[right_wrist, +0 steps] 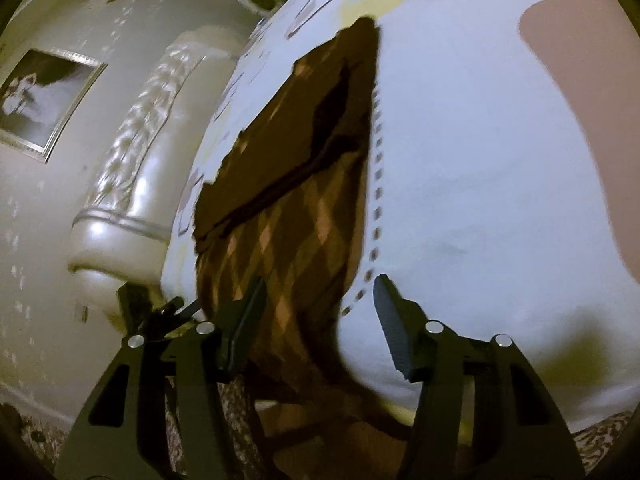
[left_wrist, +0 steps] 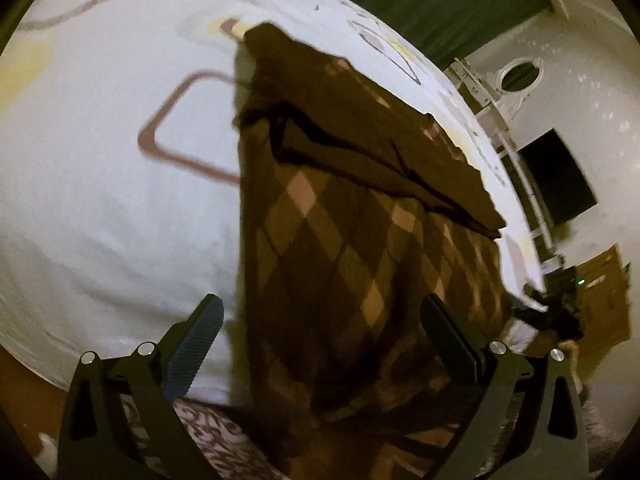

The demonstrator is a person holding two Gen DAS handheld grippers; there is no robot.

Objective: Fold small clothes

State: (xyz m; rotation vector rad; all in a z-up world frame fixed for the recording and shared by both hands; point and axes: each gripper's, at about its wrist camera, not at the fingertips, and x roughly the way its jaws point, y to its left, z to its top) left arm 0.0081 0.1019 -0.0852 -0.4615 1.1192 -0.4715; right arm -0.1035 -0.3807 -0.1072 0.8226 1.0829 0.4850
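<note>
Left tongs [left_wrist: 322,330] angled downward, jaws spread wide, right tongs [right_wrist: 320,312] likewise, both empty

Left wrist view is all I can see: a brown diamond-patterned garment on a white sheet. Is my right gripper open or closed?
Observer: Open. The right gripper has its fingers apart and nothing is pinched.
Operator: What's in front of it?
Observer: The near end of the garment shows between its fingers.
Operator: Anything beside the garment there?
Observer: A dotted line printed on the sheet runs along the garment's edge.
</note>
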